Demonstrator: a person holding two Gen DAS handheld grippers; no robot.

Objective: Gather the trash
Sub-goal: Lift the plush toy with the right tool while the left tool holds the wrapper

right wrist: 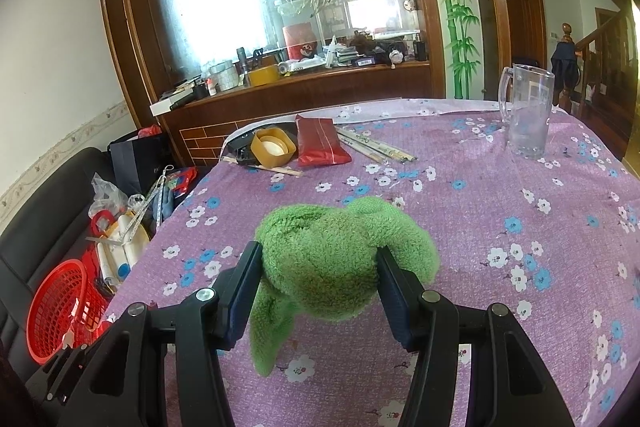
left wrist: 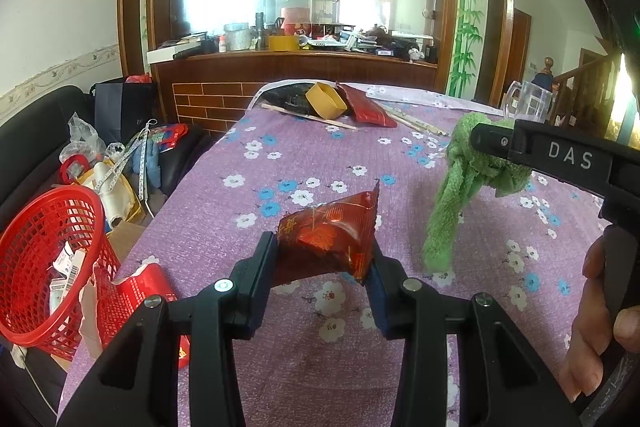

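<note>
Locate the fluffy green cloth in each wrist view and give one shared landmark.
Left wrist: green cloth right of centre, hanging from the right gripper.
Right wrist: cloth at centre, clamped between the fingers.
Shared landmark: clear glass mug at the table's far right.

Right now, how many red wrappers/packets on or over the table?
2: crinkled red wrapper pinched in the left gripper; red packet lying at the far edge beside the yellow tub. More may be hidden.
</note>
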